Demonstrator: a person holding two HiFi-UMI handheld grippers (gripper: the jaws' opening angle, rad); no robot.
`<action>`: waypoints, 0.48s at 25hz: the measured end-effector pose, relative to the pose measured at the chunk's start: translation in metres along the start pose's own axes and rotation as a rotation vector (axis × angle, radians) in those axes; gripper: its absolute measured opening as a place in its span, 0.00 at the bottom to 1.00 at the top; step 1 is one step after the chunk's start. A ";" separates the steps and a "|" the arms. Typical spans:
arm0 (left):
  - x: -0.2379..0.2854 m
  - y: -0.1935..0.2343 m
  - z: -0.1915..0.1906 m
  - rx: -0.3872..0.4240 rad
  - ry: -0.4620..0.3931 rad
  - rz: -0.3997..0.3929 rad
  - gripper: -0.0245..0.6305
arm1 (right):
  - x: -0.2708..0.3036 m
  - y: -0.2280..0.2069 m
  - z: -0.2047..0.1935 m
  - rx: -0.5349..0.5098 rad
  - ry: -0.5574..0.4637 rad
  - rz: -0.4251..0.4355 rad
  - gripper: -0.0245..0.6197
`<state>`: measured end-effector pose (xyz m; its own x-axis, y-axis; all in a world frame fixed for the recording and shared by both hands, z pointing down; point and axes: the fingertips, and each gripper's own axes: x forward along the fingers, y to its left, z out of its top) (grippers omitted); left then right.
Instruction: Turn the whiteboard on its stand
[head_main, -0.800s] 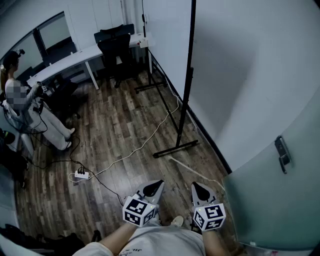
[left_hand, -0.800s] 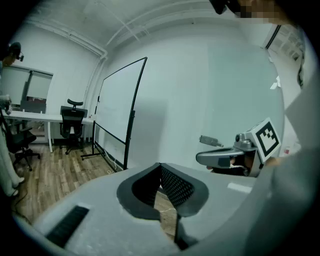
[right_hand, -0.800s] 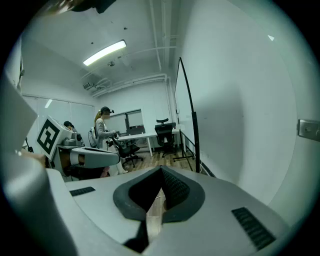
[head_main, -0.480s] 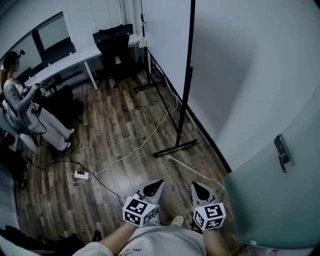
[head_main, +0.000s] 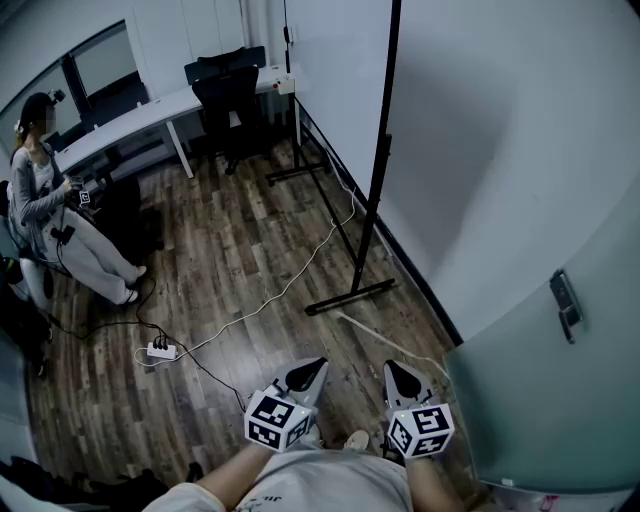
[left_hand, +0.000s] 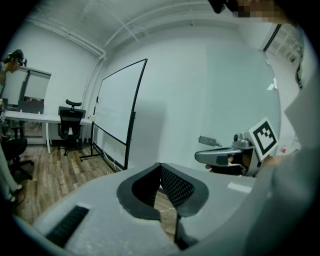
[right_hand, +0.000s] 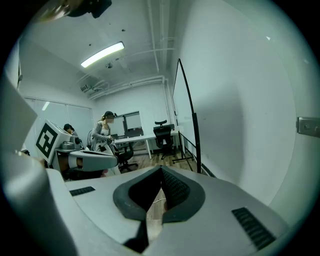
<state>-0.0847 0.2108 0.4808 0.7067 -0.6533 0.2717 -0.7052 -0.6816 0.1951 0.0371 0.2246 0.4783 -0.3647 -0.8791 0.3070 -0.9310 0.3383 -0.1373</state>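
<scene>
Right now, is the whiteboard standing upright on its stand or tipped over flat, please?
Upright. The whiteboard stands near vertical, and the stand's feet rest flat on the wooden floor.

A dark wooden floor (head_main: 230, 250) covers the room. At the far end a long white tabletop (head_main: 130, 125) stands by the wall, with a black office chair (head_main: 228, 95) just beside it. A person (head_main: 45, 205) is at the left, near the tabletop. A white power strip (head_main: 160, 351) lies on the floor, and a white cable (head_main: 290, 285) runs from it across the boards. At the right is a pale door (head_main: 540, 400) with a metal handle (head_main: 565, 305).
</scene>
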 end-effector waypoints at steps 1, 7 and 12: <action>-0.001 0.004 0.000 0.000 0.000 -0.001 0.05 | 0.002 0.002 0.001 0.000 -0.004 -0.004 0.05; -0.020 0.025 0.002 0.004 -0.007 -0.014 0.05 | 0.011 0.027 0.004 0.009 -0.024 -0.028 0.05; -0.017 0.037 -0.002 -0.007 -0.003 -0.026 0.05 | 0.018 0.028 -0.001 0.023 -0.020 -0.057 0.05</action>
<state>-0.1228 0.1971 0.4854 0.7251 -0.6363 0.2635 -0.6868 -0.6963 0.2085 0.0045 0.2186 0.4804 -0.3104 -0.9033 0.2962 -0.9495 0.2799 -0.1416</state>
